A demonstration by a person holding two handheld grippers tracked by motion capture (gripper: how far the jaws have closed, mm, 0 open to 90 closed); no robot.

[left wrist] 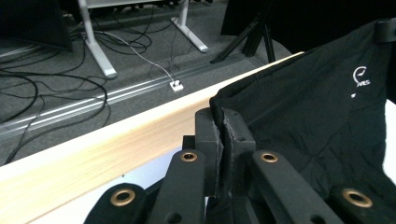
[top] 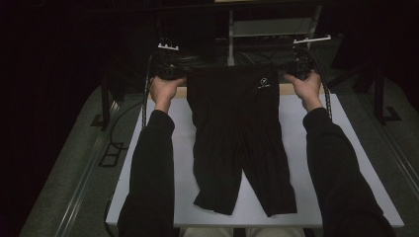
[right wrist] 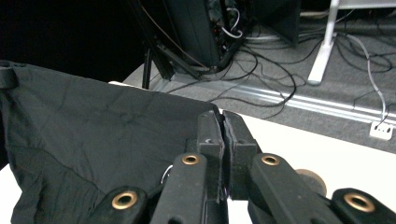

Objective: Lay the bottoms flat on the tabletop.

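A pair of black shorts (top: 237, 138) lies lengthwise down the middle of the white desk (top: 346, 163), waistband at the far edge and the two leg ends near the near edge. The waistband is lifted and stretched taut between the two tools. The left hand-held gripper (top: 170, 73) sits at the far left corner of the waistband; in the left gripper view its jaws are clenched tight with the black cloth's corner (left wrist: 224, 122) pinched between the pads. The right hand-held gripper (top: 299, 69) holds the far right corner the same way, and in the right gripper view the pads are pressed together on the fabric edge (right wrist: 222, 122). In the high view both jaw tips are hidden behind the hands and dark cloth, so the grip there is hard to make out. A small white logo (top: 264, 82) shows near the right side of the waistband. The far edge of the desk shows as a pale wooden strip (left wrist: 116, 144) in the left gripper view. The person's forearms in dark sleeves (top: 148, 168) cover the desk's near corners. The room beyond is very dark; cables (left wrist: 51, 88) on the floor and what may be a stand's white legs (left wrist: 95, 46) can be picked out
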